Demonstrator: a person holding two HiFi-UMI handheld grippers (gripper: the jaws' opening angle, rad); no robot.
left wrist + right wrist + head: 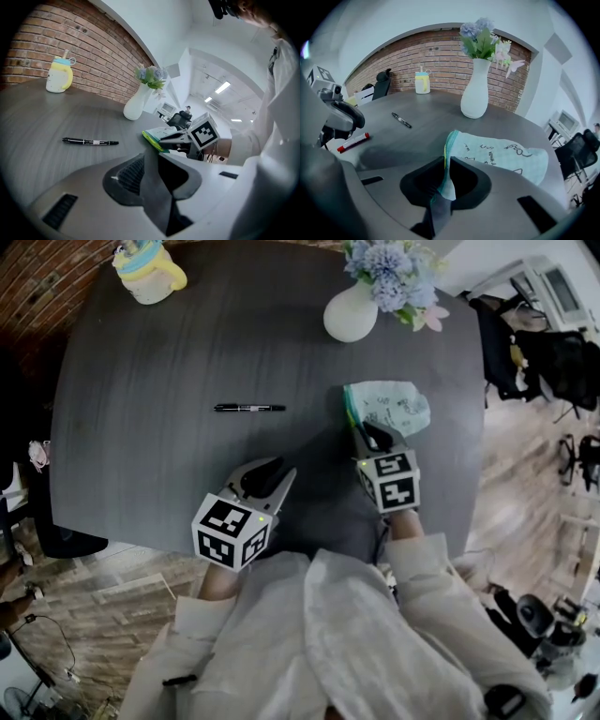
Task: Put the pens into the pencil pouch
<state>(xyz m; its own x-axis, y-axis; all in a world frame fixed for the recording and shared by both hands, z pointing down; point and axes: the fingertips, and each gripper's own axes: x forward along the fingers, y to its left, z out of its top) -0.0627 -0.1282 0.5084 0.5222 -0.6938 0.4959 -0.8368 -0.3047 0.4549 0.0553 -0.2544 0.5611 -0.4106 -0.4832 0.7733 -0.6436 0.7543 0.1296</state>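
2 pens, black pen [248, 408] plus red marker [353, 142], 1 pencil pouch [394, 407], 1 flower vase [349, 317], 1 yellow cup [150, 276]

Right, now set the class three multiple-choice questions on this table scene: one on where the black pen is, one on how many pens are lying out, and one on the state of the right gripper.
1. Where does the black pen lie?
A) inside the pouch
B) on the table, apart from the pouch
C) under the pouch

2. How many pens or markers lie out on the table?
A) one
B) two
C) four

3. What state is the right gripper in?
A) open above the pouch
B) shut on the black pen
C) shut on the pouch's edge

Answers:
1 B: the head view shows the black pen on bare table, left of the pouch.
2 B: besides the black pen, the right gripper view shows a red marker.
3 C: the pouch's edge sits pinched between its jaws.
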